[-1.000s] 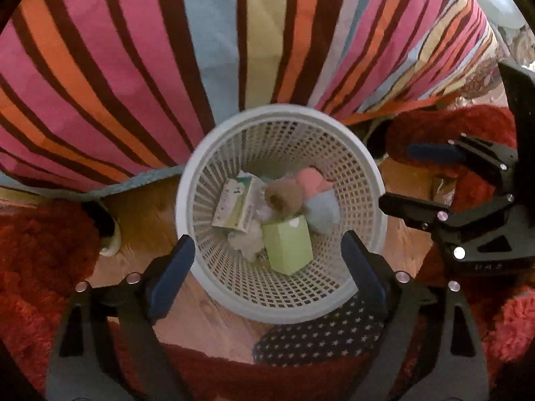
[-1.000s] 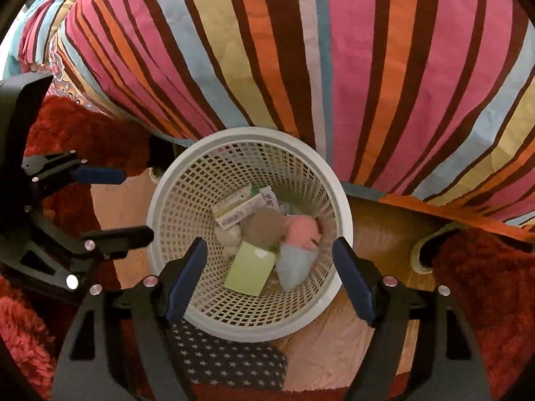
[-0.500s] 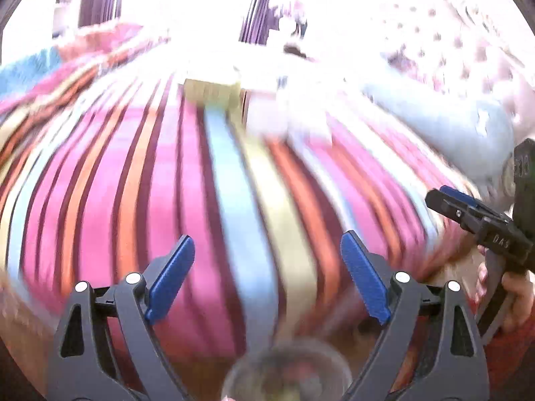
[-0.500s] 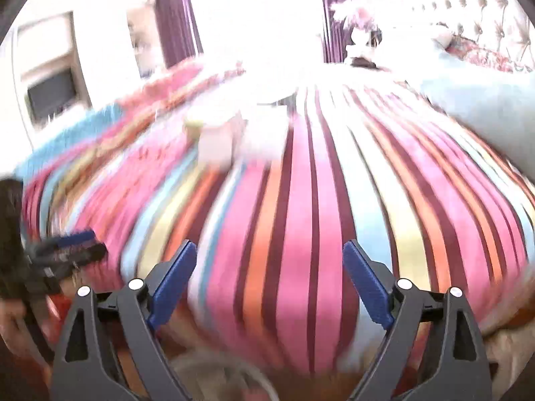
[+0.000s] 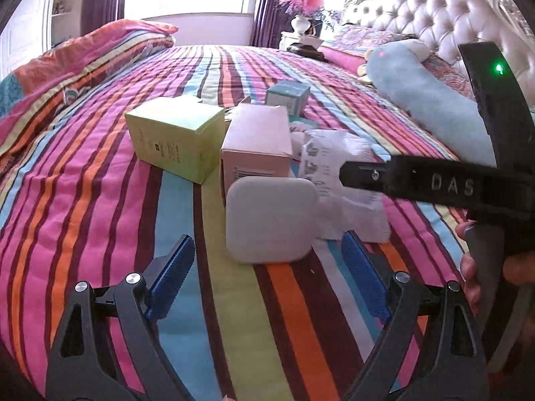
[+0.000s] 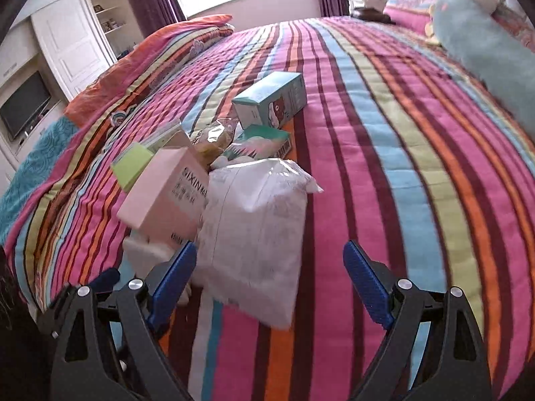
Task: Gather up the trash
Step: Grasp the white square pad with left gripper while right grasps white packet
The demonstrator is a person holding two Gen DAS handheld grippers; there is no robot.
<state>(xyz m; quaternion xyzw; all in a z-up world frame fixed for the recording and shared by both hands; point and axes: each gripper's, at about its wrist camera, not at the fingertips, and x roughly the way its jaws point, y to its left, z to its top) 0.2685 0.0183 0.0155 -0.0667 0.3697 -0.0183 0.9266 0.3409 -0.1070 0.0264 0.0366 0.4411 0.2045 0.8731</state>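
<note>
1. Fingers (image 5: pixel 174 267) of the left gripper (image 5: pixel 267 274) were spread wide apart, nothing held, hovering just short of a white rounded box (image 5: pixel 269 219) on the striped bed (image 5: pixel 100 200).
2. Right gripper (image 6: pixel 267 277) fingers (image 6: pixel 364 280) were parted too, empty, with a white plastic bag (image 6: pixel 254 234) seen between them.
3. Trash was piled mid-bed: a green box (image 5: pixel 177 133), a pink box (image 5: pixel 255 145) touching the bag, and a teal box (image 6: pixel 271 102) further back.
4. A blue plush (image 5: pixel 431 100) was spotted near the headboard (image 5: pixel 444 10).

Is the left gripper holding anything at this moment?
No. The left gripper is open and empty, with the white square box lying on the bedspread just ahead.
</note>
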